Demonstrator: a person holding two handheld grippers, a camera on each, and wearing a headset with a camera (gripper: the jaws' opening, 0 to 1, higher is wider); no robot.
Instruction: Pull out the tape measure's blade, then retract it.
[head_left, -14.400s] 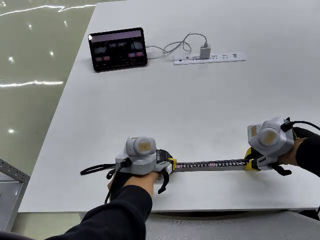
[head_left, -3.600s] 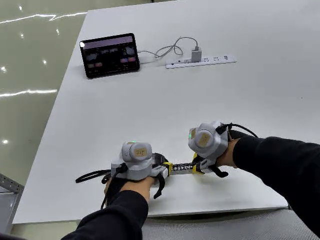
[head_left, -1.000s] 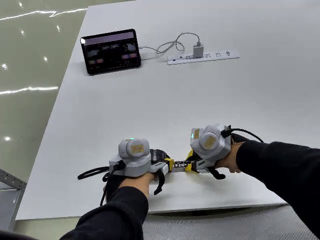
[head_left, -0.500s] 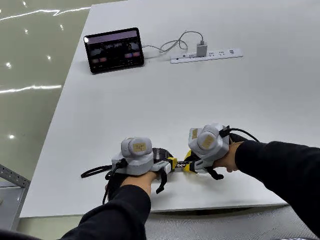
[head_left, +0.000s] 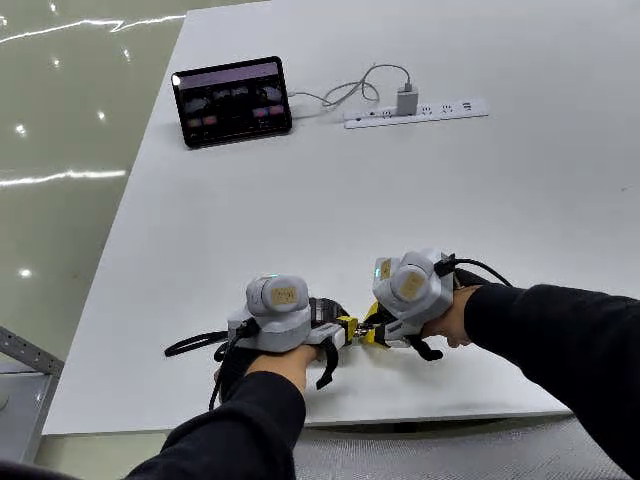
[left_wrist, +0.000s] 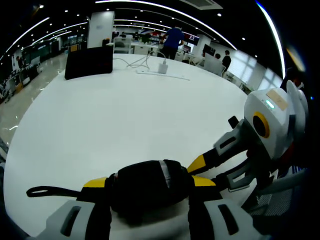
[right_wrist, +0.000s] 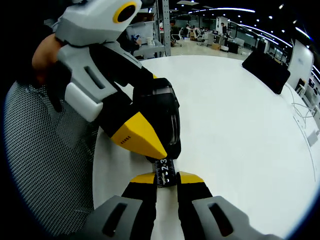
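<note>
The left hand-held gripper (left_wrist: 149, 200) clamps its yellow-tipped jaws on both sides of the black tape measure (left_wrist: 147, 182), whose strap (left_wrist: 47, 191) lies on the white surface (left_wrist: 125, 115). The right hand-held gripper (left_wrist: 212, 171) reaches in, its yellow tip just beside the case.

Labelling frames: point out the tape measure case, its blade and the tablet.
tape measure case (left_wrist: 150, 189), left gripper view, black top.
blade (right_wrist: 164, 173), right gripper view, numbered strip.
tablet (head_left: 232, 100), head view, screen centre.

A large open-plan office. Far ahead of the left claw (left_wrist: 149, 181), past the white bench (left_wrist: 100, 115), desks (left_wrist: 142, 48) and people (left_wrist: 174, 37) stand under long ceiling light strips (left_wrist: 150, 5). Beyond the right claw (right_wrist: 166, 178), office chairs (right_wrist: 176, 36) stand on a glossy floor (right_wrist: 200, 48).
</note>
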